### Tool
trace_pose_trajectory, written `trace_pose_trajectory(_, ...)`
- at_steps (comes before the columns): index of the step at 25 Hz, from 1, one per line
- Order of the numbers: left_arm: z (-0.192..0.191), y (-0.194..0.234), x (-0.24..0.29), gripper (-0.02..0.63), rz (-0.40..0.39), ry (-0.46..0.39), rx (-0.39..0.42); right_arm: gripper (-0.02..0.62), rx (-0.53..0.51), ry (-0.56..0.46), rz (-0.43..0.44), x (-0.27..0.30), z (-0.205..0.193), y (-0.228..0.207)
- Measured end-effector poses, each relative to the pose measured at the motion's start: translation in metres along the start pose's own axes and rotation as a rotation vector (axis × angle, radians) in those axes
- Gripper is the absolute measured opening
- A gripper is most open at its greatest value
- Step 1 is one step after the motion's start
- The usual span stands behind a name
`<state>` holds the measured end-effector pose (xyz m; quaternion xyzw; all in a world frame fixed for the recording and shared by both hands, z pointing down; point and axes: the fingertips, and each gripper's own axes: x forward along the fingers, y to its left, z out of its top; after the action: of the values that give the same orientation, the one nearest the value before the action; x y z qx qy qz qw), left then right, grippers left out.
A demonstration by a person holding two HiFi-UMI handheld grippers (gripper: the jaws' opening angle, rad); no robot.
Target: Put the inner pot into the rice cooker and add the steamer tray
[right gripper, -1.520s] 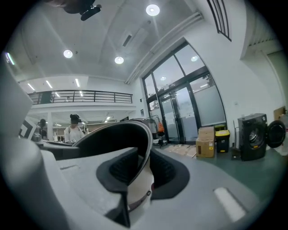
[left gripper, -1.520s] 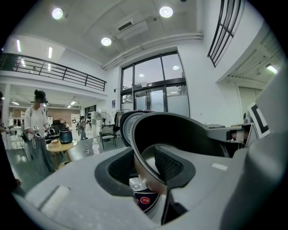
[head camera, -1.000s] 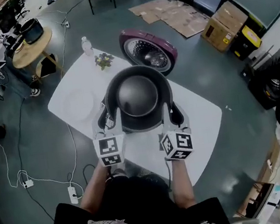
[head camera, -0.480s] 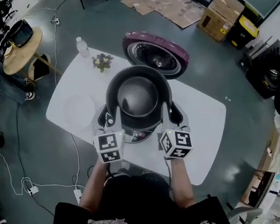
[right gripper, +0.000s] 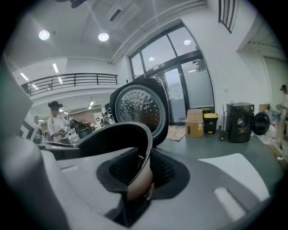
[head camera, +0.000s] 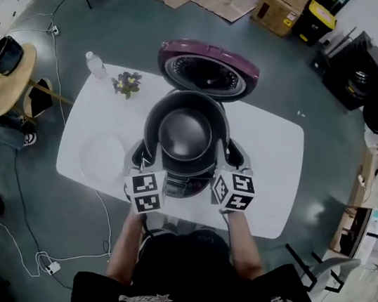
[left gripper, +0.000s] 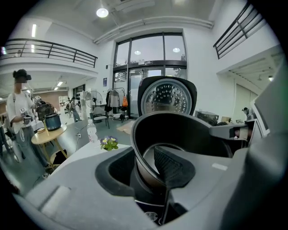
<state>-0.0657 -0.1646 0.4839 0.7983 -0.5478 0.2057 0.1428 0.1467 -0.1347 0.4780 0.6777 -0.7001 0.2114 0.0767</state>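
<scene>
Head view: the left gripper [head camera: 142, 160] and the right gripper [head camera: 235, 152] each clench the rim of the inner pot [head camera: 185, 134], which sits between them in the mouth of the rice cooker [head camera: 180, 186]. Beyond both grippers its purple lid [head camera: 208, 72] stands open above the white table [head camera: 279, 161].

The left gripper [left gripper: 146, 173] is clamped on the near rim of the dark inner pot [left gripper: 189, 134], one pad inside the wall and one outside. Behind the pot the cooker lid [left gripper: 167, 96] stands open and upright. Small flowers [left gripper: 108, 143] and a water bottle [left gripper: 92, 133] sit on the white table [left gripper: 85, 155] to the left.
</scene>
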Motion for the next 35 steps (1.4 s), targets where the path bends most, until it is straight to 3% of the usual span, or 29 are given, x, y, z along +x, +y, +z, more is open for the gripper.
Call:
trace_pose_trajectory(16, -0.022, 0.003, 0.059, 0.144, -0.169, 0.17, 0.077, 0.092, 0.085, 0.181, -0.201, 0.019, -0.048, -0.012)
trace_pose_trajectory(35, -0.059, -0.002, 0.079, 0.137, -0.23, 0.382, 0.104, 0.092, 0.161, 0.357, -0.2, 0.033, -0.087, -0.023)
